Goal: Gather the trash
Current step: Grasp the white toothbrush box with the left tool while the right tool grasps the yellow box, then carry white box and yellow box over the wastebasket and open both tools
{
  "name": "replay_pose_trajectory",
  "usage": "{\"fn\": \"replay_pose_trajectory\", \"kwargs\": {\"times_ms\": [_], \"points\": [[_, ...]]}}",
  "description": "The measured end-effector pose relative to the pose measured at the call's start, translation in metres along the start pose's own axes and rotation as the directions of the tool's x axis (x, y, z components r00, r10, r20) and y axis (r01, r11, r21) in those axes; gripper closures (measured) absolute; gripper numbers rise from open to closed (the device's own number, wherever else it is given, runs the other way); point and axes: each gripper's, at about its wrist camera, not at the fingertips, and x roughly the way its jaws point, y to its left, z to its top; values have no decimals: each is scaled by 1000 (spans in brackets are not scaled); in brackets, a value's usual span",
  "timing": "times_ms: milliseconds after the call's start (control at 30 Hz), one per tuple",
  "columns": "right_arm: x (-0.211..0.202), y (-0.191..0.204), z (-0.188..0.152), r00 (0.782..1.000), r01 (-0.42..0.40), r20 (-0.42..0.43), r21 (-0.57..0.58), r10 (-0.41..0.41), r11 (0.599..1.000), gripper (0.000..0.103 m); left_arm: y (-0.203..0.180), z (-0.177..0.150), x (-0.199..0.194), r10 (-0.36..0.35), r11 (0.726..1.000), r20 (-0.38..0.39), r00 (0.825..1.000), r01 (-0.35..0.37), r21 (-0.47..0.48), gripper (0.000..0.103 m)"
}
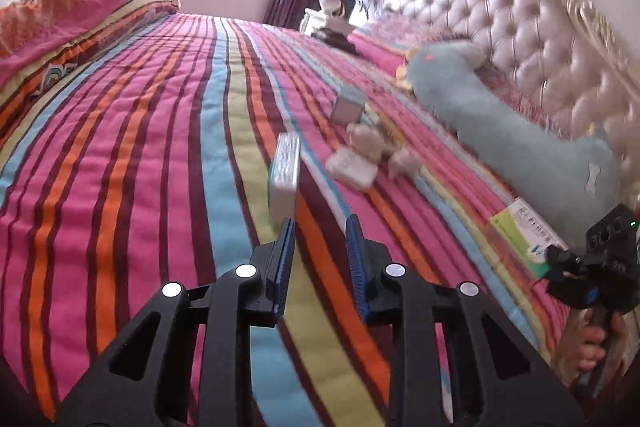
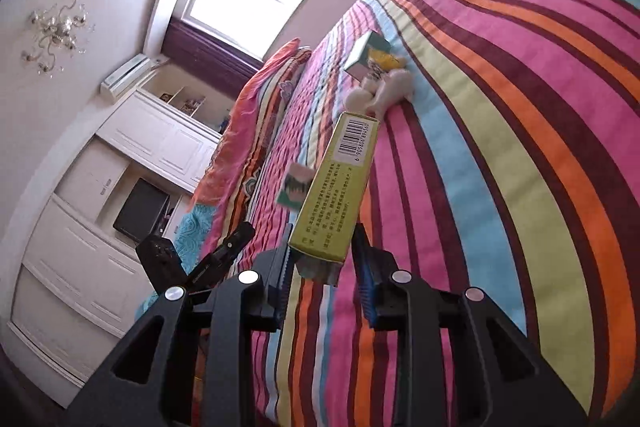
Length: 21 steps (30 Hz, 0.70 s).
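Right hand-held gripper (image 2: 322,247): jaws partly closed on the near end of a yellow-green box (image 2: 340,183); the box fills the gap between the blue pads and juts forward past the fingertips, its barcode end farthest out.
Yellow-green box, seen from the left wrist: the same carton (image 1: 528,231) sits at the tip of the right hand-held gripper (image 1: 560,259), low over the right edge of the bed beside the long blue plush toy (image 1: 516,131).
Left hand-held gripper (image 1: 320,227): jaws apart with a clear gap between the blue pads, nothing held between them; striped cover shows through the gap.
White-green box (image 1: 285,173): stands on edge on the bed just ahead of the left finger tip, slightly left of the gap; whether it touches the finger cannot be told.
Other trash ahead: a small grey-white box (image 1: 349,105) farther up the bed, and crumpled white tissue (image 1: 362,155) between it and the blue plush, all well beyond the left gripper's tips.
From the right wrist: the tissue (image 2: 384,91) and a green-edged box (image 2: 366,53) lie beyond the held carton's far end; a small green-white packet (image 2: 298,189) shows just left of the carton.
Bed (image 1: 120,147): covered in a pink, orange, blue and yellow striped quilt, with a tufted headboard (image 1: 532,19) at the right.
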Motion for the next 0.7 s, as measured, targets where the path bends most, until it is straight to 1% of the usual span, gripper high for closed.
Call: {"fn": "replay_pose_trajectory", "kwargs": {"times_ms": [33,67,133,167,200,233,267,300,367,433,467,500,533,567,600,633,700], "points": [[-5,-1,-6,1000,-6,4,10,5,1000,76,-5,0,-1,21,999,5,1000,-21,29,76],[-8,0,-10,1000,-14,5,13,14,1000,76,-7,1,-2,41,998,24,999,-41,37,76],[-12,0,-17,1000,-21,-2,28,21,999,76,-12,8,2,123,990,75,990,-128,61,76],[-15,1,-20,1000,-26,-7,29,26,999,76,-13,15,11,133,989,76,988,-137,59,73],[-17,3,-22,1000,-27,-8,23,27,999,76,-14,19,18,129,990,55,990,-132,55,64],[-18,3,-23,1000,-25,-8,19,25,1000,76,-15,24,27,134,990,25,991,-135,42,37],[-18,3,-24,1000,-25,-8,15,25,1000,76,-16,28,38,141,990,-5,990,-141,28,34],[-18,3,-22,1000,-26,-8,17,27,1000,76,-18,31,47,152,988,-23,988,-152,26,34],[-18,-3,-23,999,-32,-11,25,32,999,76,-17,35,61,190,982,-20,982,-189,24,34],[-14,-7,-21,999,-40,-16,32,40,999,76,-9,39,83,183,983,-76,980,-185,-10,34],[-13,-8,-22,999,-45,-21,30,46,999,76,-5,42,96,174,983,-116,978,-179,-40,34],[-14,-11,-24,998,-48,-27,28,49,998,76,-1,43,106,157,984,-137,978,-167,-64,34],[-10,-11,-24,998,-49,-36,23,50,999,76,3,44,115,156,982,-147,977,-169,-80,36],[-9,-11,-26,998,-48,-43,18,49,999,76,4,45,121,176,979,-156,972,-190,-79,71],[-6,-11,-27,998,-42,-50,11,43,999,76,4,44,125,199,975,-170,965,-213,-68,82],[-6,-12,-28,998,-39,-55,5,39,999,76,3,43,126,204,975,-169,964,-216,-57,82],[-6,-11,-33,997,-38,-61,-1,38,999,76,-5,39,118,176,983,-154,972,-181,-15,82]]}}
